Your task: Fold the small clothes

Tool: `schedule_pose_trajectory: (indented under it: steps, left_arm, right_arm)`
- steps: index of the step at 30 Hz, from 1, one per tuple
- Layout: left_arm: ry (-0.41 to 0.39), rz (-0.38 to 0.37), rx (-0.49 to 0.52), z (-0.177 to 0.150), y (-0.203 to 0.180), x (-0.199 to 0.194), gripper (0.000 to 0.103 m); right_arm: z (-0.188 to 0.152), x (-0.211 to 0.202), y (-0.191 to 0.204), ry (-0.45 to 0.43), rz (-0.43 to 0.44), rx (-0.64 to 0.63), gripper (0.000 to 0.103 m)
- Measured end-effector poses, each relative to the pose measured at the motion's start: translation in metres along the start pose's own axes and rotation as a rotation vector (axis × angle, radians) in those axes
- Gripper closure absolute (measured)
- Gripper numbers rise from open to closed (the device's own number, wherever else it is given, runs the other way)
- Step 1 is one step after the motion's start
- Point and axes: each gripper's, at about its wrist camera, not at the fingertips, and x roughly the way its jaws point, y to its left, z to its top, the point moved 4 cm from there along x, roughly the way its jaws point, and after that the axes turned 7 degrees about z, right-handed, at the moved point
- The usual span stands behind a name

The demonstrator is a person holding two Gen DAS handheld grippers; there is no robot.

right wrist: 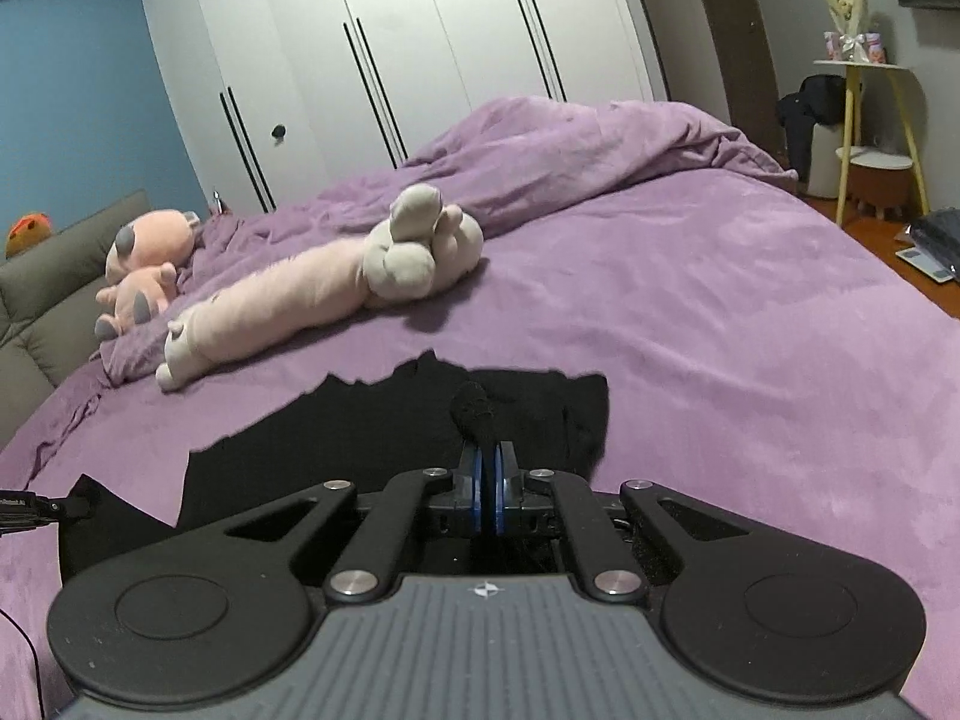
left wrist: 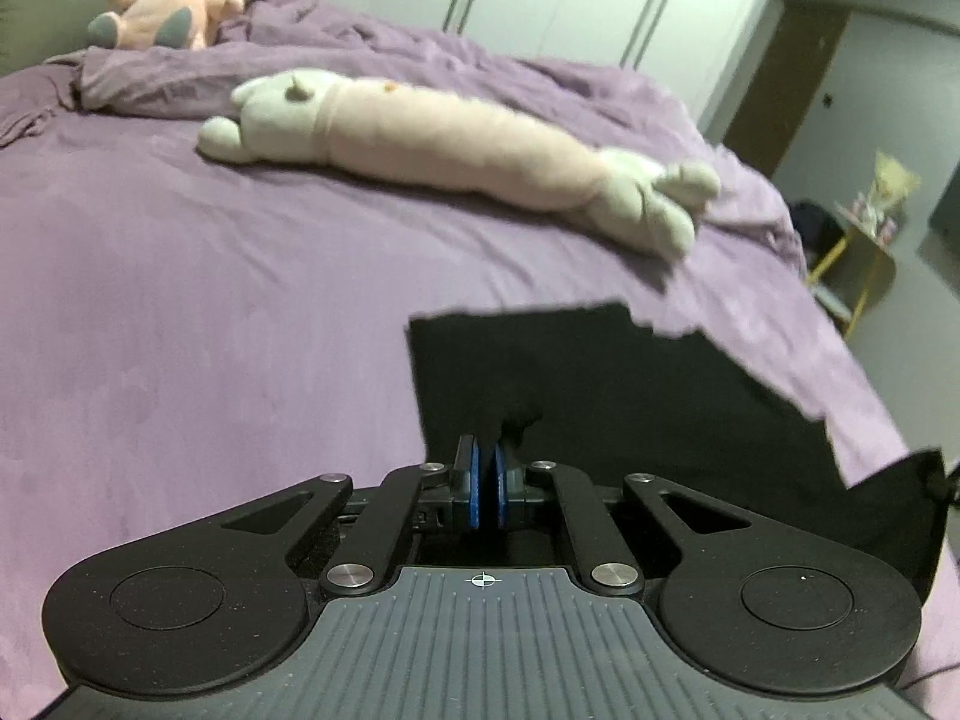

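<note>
My left gripper [left wrist: 485,461]: jaws pressed together, pinching bunched edge of black garment [left wrist: 600,378]. My right gripper [right wrist: 487,456]: jaws likewise clamped on bunched fold of same black garment [right wrist: 372,438]. Garment: spread between both claws at near edge of purple bedspread [right wrist: 720,330], ragged far edge showing. Beyond garment: long pink plush toy [right wrist: 288,306] lying across bed. Far left: pink plush pigs [right wrist: 144,264] by grey headboard [right wrist: 48,294]. Far wall: white wardrobe [right wrist: 420,48]. Far right: yellow-legged side table [right wrist: 864,114].
</note>
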Motion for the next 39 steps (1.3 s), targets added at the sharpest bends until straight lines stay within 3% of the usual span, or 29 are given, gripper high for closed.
schedule_pose_trajectory:
  steps: [5,12,25,29,32,34,37,39]
  left_arm:
    - [-0.058,0.001,0.013,0.027,-0.01,0.0,0.096]
    - [-0.109,0.034,0.035,0.068,-0.026,0.03,0.096]
    - [-0.139,0.199,0.053,0.121,-0.045,0.123,0.096]
    - [-0.13,0.247,0.033,0.124,-0.05,0.152,0.096]
    - [-0.069,0.307,0.01,0.114,-0.047,0.172,0.086]
    - [-0.062,0.334,-0.002,0.103,-0.042,0.171,0.082]
    - [-0.122,0.309,0.031,0.085,-0.049,0.159,0.077]
    - [-0.101,0.234,0.068,0.072,-0.067,0.163,0.07]
  right_arm:
    - [0.019,0.01,-0.001,-0.044,-0.011,0.001,0.1]
    - [0.046,0.053,-0.01,-0.062,-0.045,0.022,0.1]
    - [0.097,0.151,-0.042,-0.063,-0.163,0.044,0.1]
    - [0.097,0.178,-0.051,-0.046,-0.208,0.052,0.1]
    - [0.088,0.195,-0.057,-0.015,-0.244,0.052,0.098]
    - [0.083,0.191,-0.062,-0.046,-0.288,0.071,0.092]
    - [0.076,0.182,-0.059,-0.084,-0.239,0.151,0.087]
    - [0.062,0.19,-0.039,-0.041,-0.08,0.205,0.086]
